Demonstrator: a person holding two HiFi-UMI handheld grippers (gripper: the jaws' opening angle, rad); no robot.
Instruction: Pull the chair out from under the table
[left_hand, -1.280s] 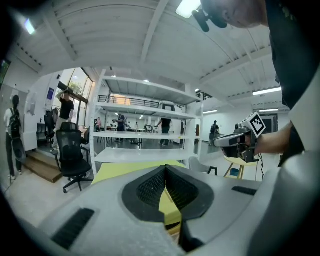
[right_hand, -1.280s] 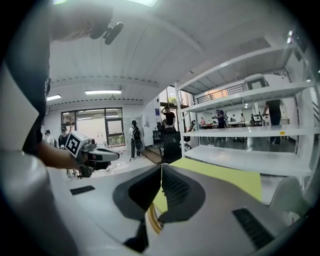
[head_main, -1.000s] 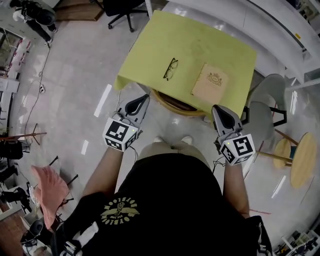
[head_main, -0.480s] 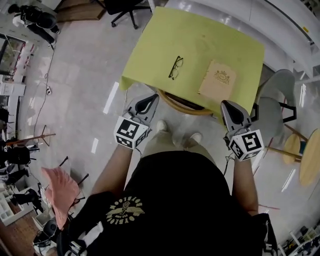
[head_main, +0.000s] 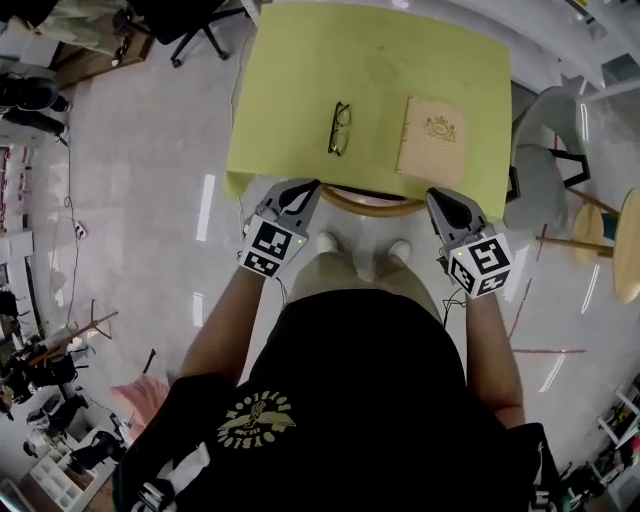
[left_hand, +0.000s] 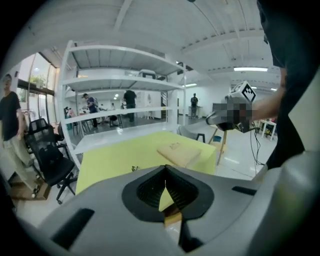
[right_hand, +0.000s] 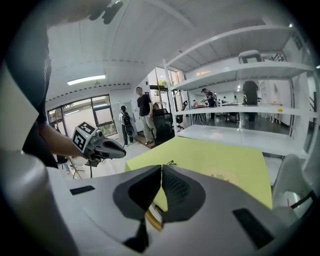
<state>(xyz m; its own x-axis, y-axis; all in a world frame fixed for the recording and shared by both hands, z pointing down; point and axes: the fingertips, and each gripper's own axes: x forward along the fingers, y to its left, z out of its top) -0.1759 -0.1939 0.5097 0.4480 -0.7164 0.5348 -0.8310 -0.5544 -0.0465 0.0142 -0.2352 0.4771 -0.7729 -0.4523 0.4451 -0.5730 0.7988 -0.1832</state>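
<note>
A person is standing at the near edge of a yellow-green bench (head_main: 300, 90), both forearms stretched forward and slightly apart, a gripper in each hand. The left gripper (head_main: 305, 190) is angling downward and a little inward, its tip lying at the bench's near edge just beside the left end of the chair (head_main: 372, 207) — a curved wooden backrest that is showing as an arc under that edge, the rest of the chair tucked beneath the bench. The right gripper (head_main: 441, 197) is mirroring that pose at the backrest's right end, pointing down toward the edge, its marker cube facing up near the wrist. Whether either tip is touching the wood cannot be told from above. In each gripper's own view the jaws are lying pressed together with nothing between them; only a sliver of bench top and pale wood is showing through the notch behind the closed tips. The person's shoes (head_main: 327, 241) are standing on the floor between the two grippers, just short of the backrest. On the bench, a pair of glasses (head_main: 340, 128) is lying left of a tan book (head_main: 432, 135) — both apart from the grippers.
</note>
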